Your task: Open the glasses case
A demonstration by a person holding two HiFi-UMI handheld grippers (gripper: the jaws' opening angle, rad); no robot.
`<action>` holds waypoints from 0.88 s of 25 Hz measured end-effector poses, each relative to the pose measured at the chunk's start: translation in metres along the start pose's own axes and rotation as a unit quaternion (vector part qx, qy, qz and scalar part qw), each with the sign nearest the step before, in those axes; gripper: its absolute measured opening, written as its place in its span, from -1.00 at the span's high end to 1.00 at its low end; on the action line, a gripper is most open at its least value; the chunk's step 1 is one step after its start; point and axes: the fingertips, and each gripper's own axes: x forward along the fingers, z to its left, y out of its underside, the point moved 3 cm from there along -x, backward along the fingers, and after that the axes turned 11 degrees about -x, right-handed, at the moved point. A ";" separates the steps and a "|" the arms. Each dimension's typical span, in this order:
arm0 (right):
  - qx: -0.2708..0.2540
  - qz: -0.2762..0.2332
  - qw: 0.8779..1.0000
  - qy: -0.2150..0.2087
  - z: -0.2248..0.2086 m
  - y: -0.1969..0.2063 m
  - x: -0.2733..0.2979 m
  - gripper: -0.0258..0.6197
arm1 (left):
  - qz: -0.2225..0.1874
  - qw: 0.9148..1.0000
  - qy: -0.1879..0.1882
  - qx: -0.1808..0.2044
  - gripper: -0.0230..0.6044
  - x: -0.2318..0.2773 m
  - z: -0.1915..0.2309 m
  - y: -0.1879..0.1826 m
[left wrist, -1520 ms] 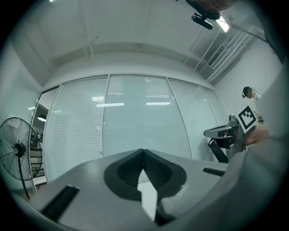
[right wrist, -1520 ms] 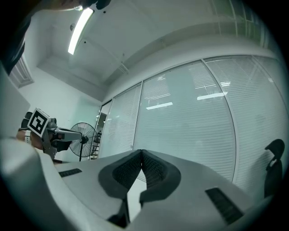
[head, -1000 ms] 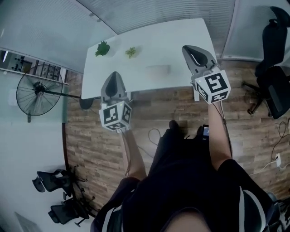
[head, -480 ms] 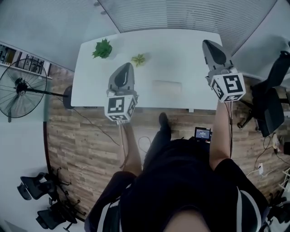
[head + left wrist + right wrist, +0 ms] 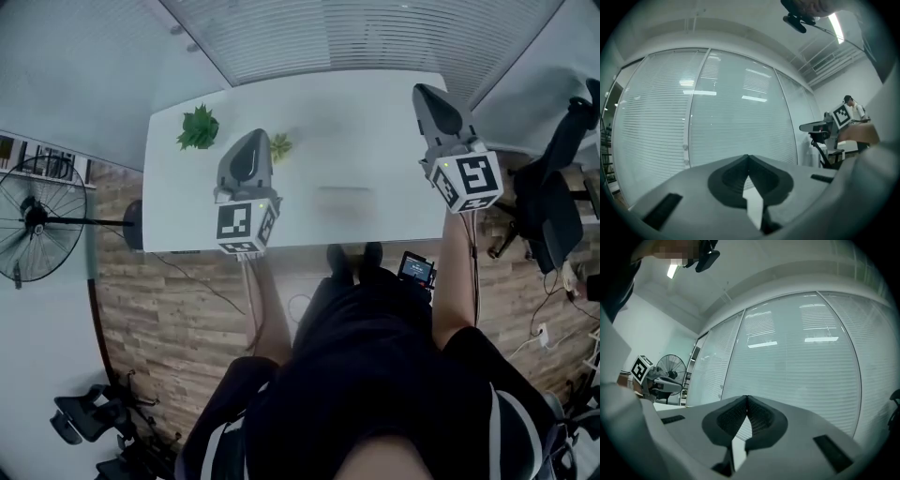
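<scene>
The glasses case (image 5: 345, 200), a pale oblong box blurred in the head view, is seen lying on the white rectangular tabletop (image 5: 375, 112), close to the tabletop's near edge and about midway along it. Its long axis is laid parallel to that near edge. No seam or hinge side can be made out.

The left gripper (image 5: 253, 139), grey with a marker cube, is held above the tabletop's left part, and the right gripper (image 5: 424, 92) is held above the tabletop's right end. Both are pointed towards the tabletop's far edge. In each gripper view the jaws are pressed together at the tips with nothing between them.

The case is thus placed between the two grippers and nearer the tabletop's near edge than either tip. The left gripper is judged slightly nearer. Neither gripper is touching the case.
</scene>
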 end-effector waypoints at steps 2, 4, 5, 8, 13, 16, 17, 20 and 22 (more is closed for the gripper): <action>0.007 0.002 1.000 0.000 -0.004 0.006 -0.001 0.87 | -0.004 1.000 -0.002 -0.002 0.93 0.004 -0.006 -0.005; 0.014 -0.002 1.000 -0.003 -0.005 0.009 0.001 0.87 | -0.007 1.000 -0.006 -0.001 0.93 0.007 -0.006 -0.012; 0.016 -0.007 1.000 -0.006 -0.005 0.009 0.004 0.87 | -0.009 1.000 -0.010 0.001 0.93 0.009 -0.005 -0.016; 0.022 -0.024 0.999 -0.011 -0.006 0.009 0.008 0.87 | -0.015 1.000 -0.014 0.006 0.93 0.015 -0.005 -0.023; 0.020 -0.036 0.998 -0.038 0.001 0.014 0.012 0.53 | -0.010 1.000 -0.016 0.007 0.93 0.020 -0.012 -0.020; -0.007 -0.024 0.998 -0.060 0.014 0.026 0.015 0.44 | -0.003 1.000 -0.019 0.005 0.93 0.020 -0.012 -0.012; -0.025 -0.014 0.997 -0.069 0.021 0.033 0.015 0.44 | -0.001 1.000 -0.021 0.004 0.93 0.019 -0.011 -0.009; -0.128 0.040 0.983 -0.122 0.056 0.065 0.011 0.44 | 0.010 0.999 -0.030 0.004 0.93 0.014 -0.009 0.000; -0.241 0.091 0.949 -0.182 0.093 0.099 0.003 0.42 | 0.021 0.999 -0.035 0.005 0.93 0.009 -0.006 0.008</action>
